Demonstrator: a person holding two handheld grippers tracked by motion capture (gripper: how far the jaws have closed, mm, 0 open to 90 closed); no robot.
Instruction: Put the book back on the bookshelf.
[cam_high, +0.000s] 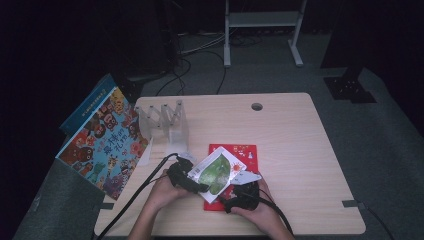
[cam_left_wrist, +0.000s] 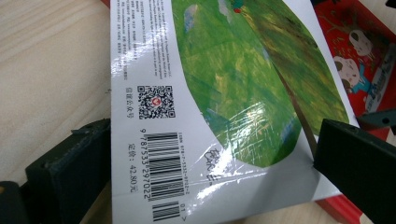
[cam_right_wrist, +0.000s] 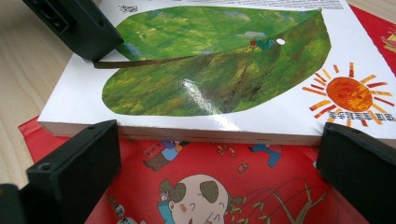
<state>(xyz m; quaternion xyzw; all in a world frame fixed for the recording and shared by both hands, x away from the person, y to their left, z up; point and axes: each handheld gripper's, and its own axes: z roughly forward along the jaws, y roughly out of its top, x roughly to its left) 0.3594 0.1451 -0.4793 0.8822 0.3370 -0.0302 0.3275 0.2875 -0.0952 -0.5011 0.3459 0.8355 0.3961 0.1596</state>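
The white leaf book (cam_high: 216, 173) lies on top of the red book (cam_high: 239, 151), near the front edge of the worktop (cam_high: 290, 130). My left gripper (cam_left_wrist: 212, 158) has its jaws spread wide, straddling the book's barcode corner without pressing on it. My right gripper (cam_right_wrist: 215, 163) faces the book's near edge, jaws wide apart, holding nothing.

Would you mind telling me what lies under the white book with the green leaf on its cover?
The white book lies on a red book, whose cover shows cartoon figures. That red book rests on the table. The part of the red cover beneath the white book is hidden.
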